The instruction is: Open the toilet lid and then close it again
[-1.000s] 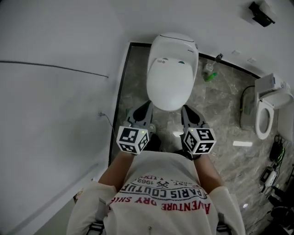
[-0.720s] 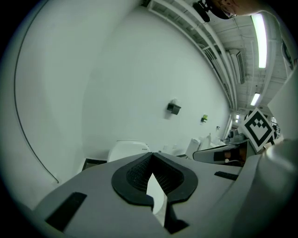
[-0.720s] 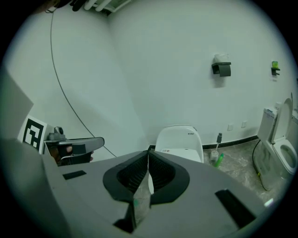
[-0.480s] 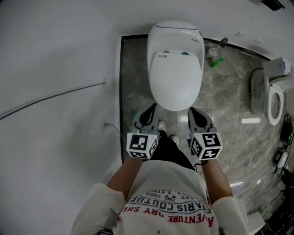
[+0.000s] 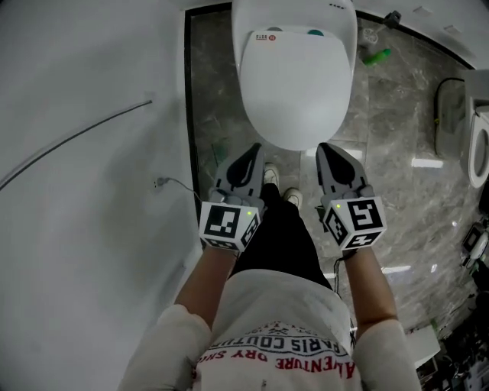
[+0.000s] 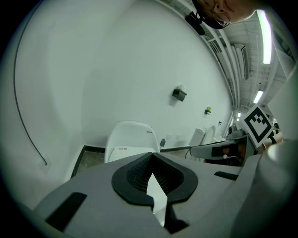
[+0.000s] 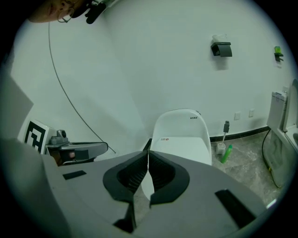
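Note:
The white toilet (image 5: 294, 84) stands against the back wall with its lid (image 5: 296, 95) down. Both grippers hover just short of the bowl's front rim, one on each side. My left gripper (image 5: 252, 150) is shut with nothing in it, near the rim's front left. My right gripper (image 5: 325, 149) is also shut and empty, near the front right. In the left gripper view the closed jaws (image 6: 151, 155) point at the lid (image 6: 125, 151). The right gripper view shows its closed jaws (image 7: 148, 154) below the lid (image 7: 182, 146). Neither gripper touches the toilet.
A white wall (image 5: 84, 153) with a thin cable runs close on the left. A green bottle (image 5: 378, 56) and a toilet brush (image 5: 391, 17) stand right of the toilet. A second toilet (image 5: 480, 145) sits at the far right. The person's shoes (image 5: 279, 187) stand before the bowl.
Both grippers have sunk lower and closer to the toilet's front rim, still side by side. The lid stays down and both sets of jaws stay shut.

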The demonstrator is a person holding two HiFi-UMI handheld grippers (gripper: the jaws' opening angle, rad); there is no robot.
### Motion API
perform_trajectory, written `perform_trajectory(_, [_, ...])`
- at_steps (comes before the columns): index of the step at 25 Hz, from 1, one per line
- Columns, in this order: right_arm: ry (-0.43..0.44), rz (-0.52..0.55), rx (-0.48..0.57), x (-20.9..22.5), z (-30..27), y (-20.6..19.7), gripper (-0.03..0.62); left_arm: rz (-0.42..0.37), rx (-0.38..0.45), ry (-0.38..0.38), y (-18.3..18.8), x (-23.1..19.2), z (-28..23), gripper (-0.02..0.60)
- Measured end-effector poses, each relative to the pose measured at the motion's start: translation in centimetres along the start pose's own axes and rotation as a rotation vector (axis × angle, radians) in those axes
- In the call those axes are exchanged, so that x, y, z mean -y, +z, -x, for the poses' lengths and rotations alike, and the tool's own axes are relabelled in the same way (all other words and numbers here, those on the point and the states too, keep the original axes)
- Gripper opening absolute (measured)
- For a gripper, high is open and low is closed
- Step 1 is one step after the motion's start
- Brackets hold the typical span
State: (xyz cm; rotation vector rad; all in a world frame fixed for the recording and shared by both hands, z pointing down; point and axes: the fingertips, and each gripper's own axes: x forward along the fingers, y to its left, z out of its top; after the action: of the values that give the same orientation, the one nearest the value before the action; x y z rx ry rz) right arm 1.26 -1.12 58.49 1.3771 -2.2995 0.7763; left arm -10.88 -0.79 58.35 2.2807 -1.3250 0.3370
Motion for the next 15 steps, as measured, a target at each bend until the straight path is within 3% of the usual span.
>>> perform_trajectory(5, [0.001, 0.099, -0.028, 1.3, -2.9, -5.3, 0.017, -0.003, -0.042, -0.007, -6.6, -0.9, -1.9, 0.008])
perform_trajectory(15, [0.025, 0.400, -0.135, 2.9, -7.6, -17.4, 0.017, -0.214, -0.135, -0.072, -18.9, -1.0, -6.7, 0.008])
